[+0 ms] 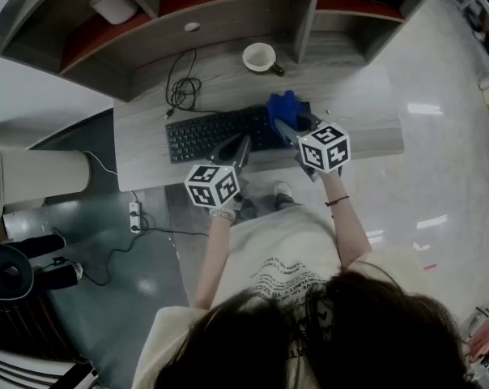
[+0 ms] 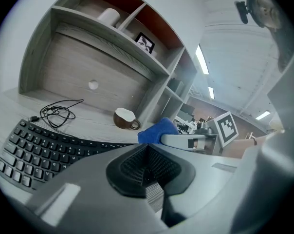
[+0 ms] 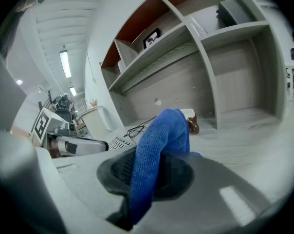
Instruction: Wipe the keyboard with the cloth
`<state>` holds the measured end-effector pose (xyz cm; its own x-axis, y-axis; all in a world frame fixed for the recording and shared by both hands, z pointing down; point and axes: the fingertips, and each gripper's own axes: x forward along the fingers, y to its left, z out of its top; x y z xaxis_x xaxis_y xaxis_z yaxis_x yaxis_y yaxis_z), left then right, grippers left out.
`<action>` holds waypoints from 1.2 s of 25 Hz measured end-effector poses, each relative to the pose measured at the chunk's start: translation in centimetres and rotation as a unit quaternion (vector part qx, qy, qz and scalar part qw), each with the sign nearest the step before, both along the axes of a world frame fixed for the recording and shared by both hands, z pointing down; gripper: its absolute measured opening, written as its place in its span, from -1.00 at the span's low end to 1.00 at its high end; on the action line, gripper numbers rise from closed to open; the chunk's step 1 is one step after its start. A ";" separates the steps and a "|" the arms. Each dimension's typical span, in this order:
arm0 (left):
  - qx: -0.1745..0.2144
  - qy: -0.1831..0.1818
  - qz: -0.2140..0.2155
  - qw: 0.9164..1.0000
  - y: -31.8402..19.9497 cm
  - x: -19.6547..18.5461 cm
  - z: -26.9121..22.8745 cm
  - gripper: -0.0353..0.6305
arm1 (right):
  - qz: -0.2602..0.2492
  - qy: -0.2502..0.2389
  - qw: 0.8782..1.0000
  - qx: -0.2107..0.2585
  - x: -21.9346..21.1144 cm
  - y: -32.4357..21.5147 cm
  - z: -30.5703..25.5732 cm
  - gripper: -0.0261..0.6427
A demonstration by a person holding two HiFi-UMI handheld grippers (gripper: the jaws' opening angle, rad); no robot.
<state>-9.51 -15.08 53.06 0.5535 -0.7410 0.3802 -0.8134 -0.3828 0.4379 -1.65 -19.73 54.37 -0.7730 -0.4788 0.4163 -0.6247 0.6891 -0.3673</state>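
The right gripper view shows what the head view does not: the right gripper (image 3: 147, 172) is clamped on the blue cloth (image 3: 159, 145), at the right end of the keyboard (image 1: 216, 134), which lies left-right along the desk (image 1: 350, 87). The left gripper (image 2: 146, 167) has its jaws together, with nothing between them.

— What's worn?
— A cream T-shirt (image 1: 287, 258) with dark print, a bracelet (image 1: 222, 215) on the left wrist, a thin dark band (image 1: 337, 202) on the right.
— And the tongs?
— The left tongs (image 1: 244, 142) and right tongs (image 1: 287, 126) are grey, each with a white cube (image 1: 213, 185) marked with black squares.
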 end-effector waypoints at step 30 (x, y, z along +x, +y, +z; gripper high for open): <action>-0.004 0.013 0.038 0.999 1.0 -7.1 0.2 -0.88 | 0.030 0.014 0.999 -0.004 -7.0 1.4 0.2 -0.75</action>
